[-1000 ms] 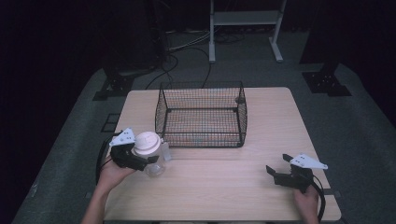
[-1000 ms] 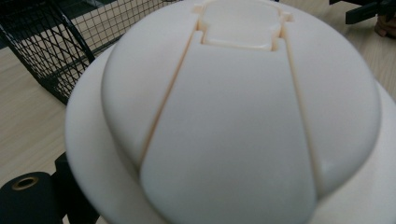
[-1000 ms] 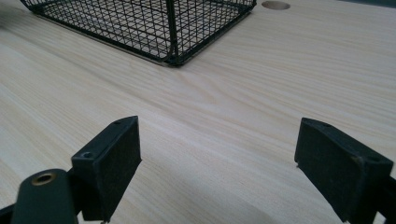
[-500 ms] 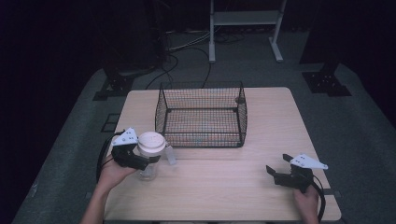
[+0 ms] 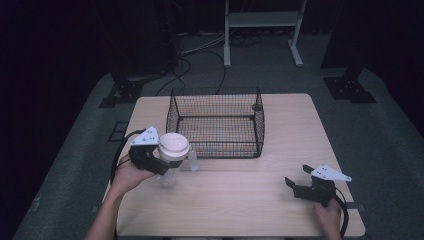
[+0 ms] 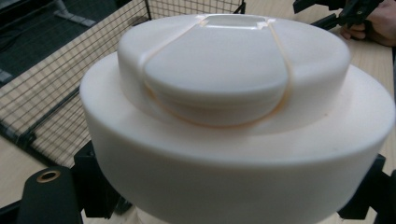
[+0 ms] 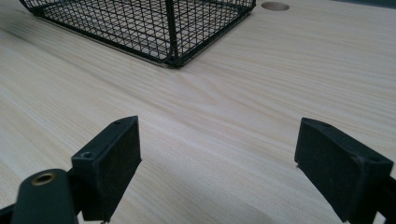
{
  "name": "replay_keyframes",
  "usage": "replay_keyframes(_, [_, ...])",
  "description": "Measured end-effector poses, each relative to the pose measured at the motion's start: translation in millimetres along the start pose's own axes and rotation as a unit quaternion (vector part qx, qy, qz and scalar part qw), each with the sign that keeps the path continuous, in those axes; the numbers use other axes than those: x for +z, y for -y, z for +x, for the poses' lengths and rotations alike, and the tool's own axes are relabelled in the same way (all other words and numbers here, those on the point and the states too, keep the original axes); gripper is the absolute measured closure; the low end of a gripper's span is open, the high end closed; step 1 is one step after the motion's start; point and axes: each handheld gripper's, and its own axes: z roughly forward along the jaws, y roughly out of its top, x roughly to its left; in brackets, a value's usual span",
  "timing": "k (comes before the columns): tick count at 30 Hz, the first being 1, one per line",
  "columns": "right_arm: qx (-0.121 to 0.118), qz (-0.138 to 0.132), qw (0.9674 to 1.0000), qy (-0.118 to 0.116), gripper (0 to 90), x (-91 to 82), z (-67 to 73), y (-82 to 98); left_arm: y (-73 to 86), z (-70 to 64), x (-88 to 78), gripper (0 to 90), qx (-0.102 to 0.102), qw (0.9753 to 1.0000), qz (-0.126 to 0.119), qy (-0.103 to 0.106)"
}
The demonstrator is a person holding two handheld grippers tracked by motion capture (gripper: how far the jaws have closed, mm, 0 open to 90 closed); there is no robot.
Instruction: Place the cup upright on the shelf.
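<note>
Raised since the earlier frame, the clear plastic cup with a white domed lid (image 5: 172, 156) sits clamped in the left gripper (image 5: 159, 161) just before the black wire basket (image 5: 216, 121); keep it upright clearing the rim, while the right gripper (image 5: 296, 184) rests with jaws apart.

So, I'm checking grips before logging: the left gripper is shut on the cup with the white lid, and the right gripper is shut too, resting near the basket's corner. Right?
Not quite. The right gripper is open: the right gripper view shows its jaws wide apart over bare table, nothing between them. The rest holds: the left gripper is shut on the cup, beside the basket.
</note>
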Motion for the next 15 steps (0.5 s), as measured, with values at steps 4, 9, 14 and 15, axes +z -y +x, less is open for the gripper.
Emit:
replay_keyframes(4, [0.0, -0.001, 1.0, -0.001, 13.5, -0.2, -0.3, 0.1, -17.2, -1.0, 7.1, 15.1, 0.01, 0.9999, 0.001, 0.011])
replay_keyframes(9, [0.005, -0.002, 1.0, -0.001, 13.5, -0.4, -0.1, 0.0, -39.2, -1.5, 15.0, 15.1, 0.021, 0.9995, -0.002, 0.024])
replay_keyframes(14, [0.003, -0.002, 1.0, -0.002, 13.5, -0.7, -0.6, 0.0, -61.2, 0.5, 21.1, 15.1, 0.026, 0.9988, -0.011, 0.039])
replay_keyframes(15, [0.005, -0.004, 1.0, -0.002, 13.5, -0.5, -0.4, 0.1, -65.7, 1.3, 22.2, 15.1, 0.028, 0.9986, -0.014, 0.042])
